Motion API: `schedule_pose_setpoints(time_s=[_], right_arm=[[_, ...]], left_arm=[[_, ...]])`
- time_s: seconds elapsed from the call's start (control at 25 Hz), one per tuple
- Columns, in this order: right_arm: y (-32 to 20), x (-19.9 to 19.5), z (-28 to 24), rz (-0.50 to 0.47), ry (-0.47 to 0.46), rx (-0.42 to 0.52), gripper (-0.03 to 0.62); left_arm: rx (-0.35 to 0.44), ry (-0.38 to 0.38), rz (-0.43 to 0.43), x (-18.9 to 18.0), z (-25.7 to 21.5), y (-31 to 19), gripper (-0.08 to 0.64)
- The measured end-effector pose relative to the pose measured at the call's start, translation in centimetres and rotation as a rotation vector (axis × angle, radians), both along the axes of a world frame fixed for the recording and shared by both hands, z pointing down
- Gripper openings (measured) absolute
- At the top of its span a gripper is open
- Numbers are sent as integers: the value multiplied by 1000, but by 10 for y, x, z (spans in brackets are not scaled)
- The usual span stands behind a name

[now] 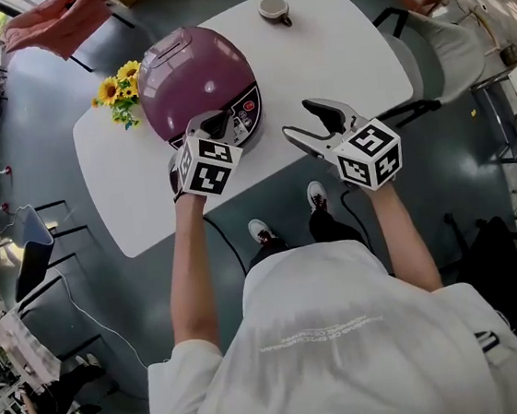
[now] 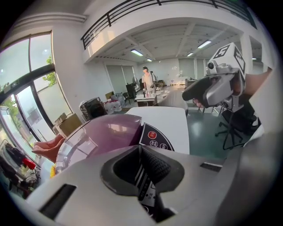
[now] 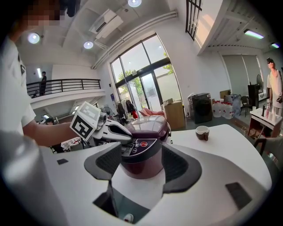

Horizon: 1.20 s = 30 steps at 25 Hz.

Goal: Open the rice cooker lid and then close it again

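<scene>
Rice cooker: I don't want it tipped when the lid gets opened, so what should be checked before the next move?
1. The rice cooker has its lid down: ok.
2. The left gripper is shut, tips at the front panel: ok.
3. Those tips are on the lid release: cannot tell.
4. The right gripper is open, empty, apart from the cooker: ok.
5. The cup stands apart behind the cooker on the table: ok.

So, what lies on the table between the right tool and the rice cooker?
Nothing; the head view shows only bare white table between right tool and rice cooker.
</scene>
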State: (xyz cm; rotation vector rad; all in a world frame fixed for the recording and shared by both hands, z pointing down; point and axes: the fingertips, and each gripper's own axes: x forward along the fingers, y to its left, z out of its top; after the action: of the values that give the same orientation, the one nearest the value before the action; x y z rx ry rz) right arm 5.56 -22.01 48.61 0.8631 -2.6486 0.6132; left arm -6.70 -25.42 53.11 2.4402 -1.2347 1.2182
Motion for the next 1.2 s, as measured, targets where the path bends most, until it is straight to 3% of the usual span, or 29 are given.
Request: schedule_pose_setpoints(time_s=[0.44,0.76,0.96,1.2], right_arm=[[0,2,0,-4,3,1,298],[-1,-2,-3,-11,-1,13,298],[-7,-6,-14,-19,-6,40,298],[-16,-13,-32,-33,-11,96,298]], left_arm=[[27,-24,-26,-4,-1,-5,32],[-40,8,3,-5,1,-5,32],[34,124,-69,-8,-2,-8,38],[83,234,-84,-11,-4,-8,38]])
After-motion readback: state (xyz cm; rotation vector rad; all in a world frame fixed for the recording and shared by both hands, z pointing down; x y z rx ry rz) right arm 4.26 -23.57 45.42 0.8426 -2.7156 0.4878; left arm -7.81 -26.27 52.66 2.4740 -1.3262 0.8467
